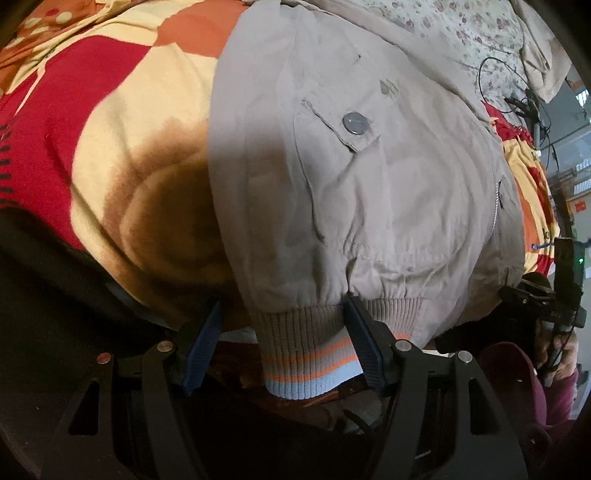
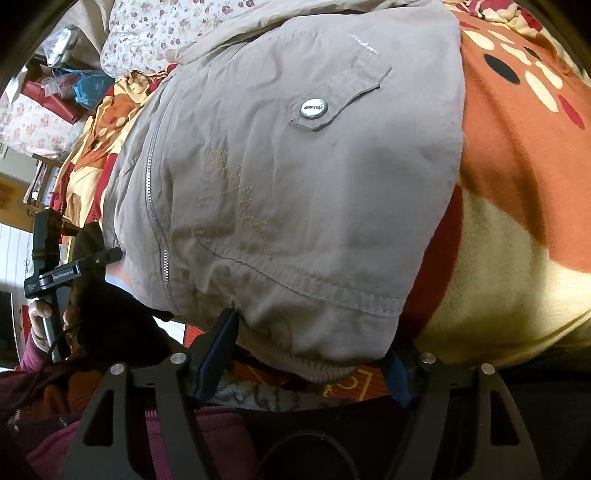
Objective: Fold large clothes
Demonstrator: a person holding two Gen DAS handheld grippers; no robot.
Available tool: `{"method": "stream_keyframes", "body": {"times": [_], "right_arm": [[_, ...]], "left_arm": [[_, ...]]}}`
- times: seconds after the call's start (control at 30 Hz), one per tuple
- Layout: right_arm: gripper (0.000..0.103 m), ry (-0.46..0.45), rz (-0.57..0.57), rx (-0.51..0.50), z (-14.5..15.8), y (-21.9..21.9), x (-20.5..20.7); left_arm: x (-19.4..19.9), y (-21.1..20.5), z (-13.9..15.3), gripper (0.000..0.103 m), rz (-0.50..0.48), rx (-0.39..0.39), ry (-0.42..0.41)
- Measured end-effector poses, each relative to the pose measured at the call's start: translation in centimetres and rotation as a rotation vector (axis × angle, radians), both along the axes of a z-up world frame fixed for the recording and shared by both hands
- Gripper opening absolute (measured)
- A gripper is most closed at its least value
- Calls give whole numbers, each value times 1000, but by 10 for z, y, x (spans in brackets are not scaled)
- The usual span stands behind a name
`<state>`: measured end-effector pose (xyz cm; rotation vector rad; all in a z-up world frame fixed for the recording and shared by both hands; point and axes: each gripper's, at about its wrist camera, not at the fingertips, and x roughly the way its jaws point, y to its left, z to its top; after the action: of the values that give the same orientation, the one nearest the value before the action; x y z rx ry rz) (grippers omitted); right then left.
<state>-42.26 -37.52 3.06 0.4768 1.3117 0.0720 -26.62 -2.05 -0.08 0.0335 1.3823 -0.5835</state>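
Observation:
A beige zip jacket [image 1: 369, 184] [image 2: 295, 184] lies spread on a red, orange and cream blanket [image 1: 110, 110] [image 2: 517, 184]. It has snap-button pocket flaps. Its ribbed hem [image 1: 306, 354], striped orange and pale blue, hangs toward me at the bed's near edge. In the left wrist view my left gripper [image 1: 286, 347] stands open around that hem. The right finger touches the rib and the left finger stands clear of it. In the right wrist view my right gripper [image 2: 308, 362] is open astride the other hem corner [image 2: 325, 369]. The cloth drapes over its right finger.
A floral sheet [image 1: 461, 29] [image 2: 147, 33] lies beyond the jacket's far end. Black cables [image 1: 517, 85] trail at the far right. A cluttered shelf [image 2: 66, 85] stands left of the bed. A person's hand [image 1: 565, 354] in a maroon sleeve shows at the side.

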Motion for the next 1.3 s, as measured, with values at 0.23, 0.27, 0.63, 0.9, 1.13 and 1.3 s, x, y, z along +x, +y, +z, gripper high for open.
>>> {"method": "stream_keyframes", "body": {"times": [0.23, 0.27, 0.63, 0.9, 1.13, 1.3], "right_arm": [[76, 3, 4, -3, 0, 2, 1], [76, 3, 4, -2, 0, 1, 1], [78, 4, 3, 8, -1, 1, 2], [79, 8, 6, 7, -1, 1, 2], [76, 9, 16, -25, 0, 5, 3], [51, -2, 42, -59, 3, 13, 3]], "left_arm": [[1, -4, -1, 66, 11, 1, 3], [1, -4, -2, 66, 13, 0, 5], [2, 3, -1, 66, 24, -8, 9], [4, 1, -3, 66, 28, -12, 14], [3, 4, -5, 66, 36, -18, 16], [4, 6, -6, 66, 42, -19, 24]]}}
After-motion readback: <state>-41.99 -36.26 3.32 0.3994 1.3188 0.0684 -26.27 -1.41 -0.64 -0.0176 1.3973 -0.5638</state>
